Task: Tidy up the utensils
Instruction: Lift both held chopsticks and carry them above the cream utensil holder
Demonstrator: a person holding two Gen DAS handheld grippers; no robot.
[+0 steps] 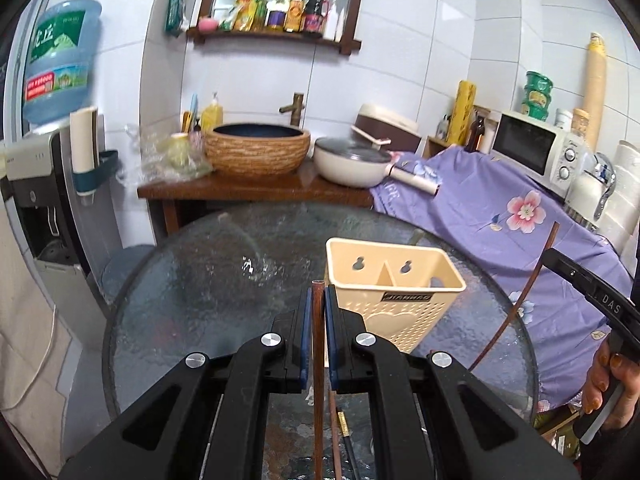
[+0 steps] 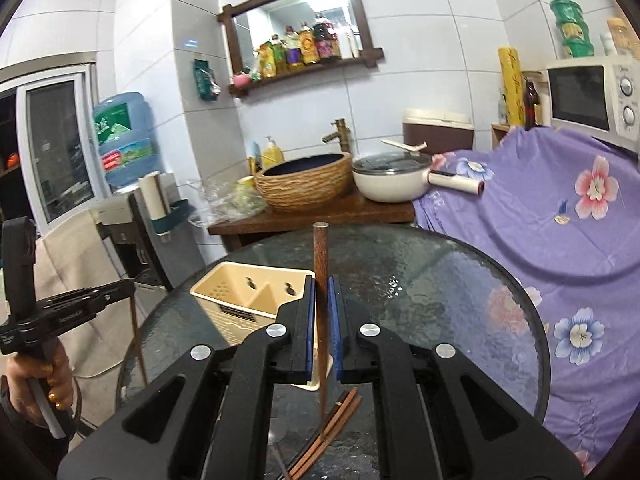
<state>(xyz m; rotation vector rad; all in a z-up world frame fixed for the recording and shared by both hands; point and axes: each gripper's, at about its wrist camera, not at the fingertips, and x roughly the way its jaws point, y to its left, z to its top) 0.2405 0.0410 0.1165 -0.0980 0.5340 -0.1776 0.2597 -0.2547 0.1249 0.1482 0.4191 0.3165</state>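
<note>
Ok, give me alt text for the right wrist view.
Right tongs shut on an upright brown chopstick above a round glass table. A beige utensil holder stands left, and more chopsticks lie below.

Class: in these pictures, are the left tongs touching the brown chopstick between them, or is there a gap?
Touching. In the left wrist view, the left tongs are shut on the brown chopstick, both blue pads pressed against it.

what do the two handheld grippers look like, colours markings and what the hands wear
Both the left gripper and right gripper are matte black linkages with round silver pivot bolts and blue pads inside the fingers. Seen from the side, the right gripper carries white lettering and a pale grip handle. The left hand and right hand show gold-painted nails and dark sleeves.
</note>
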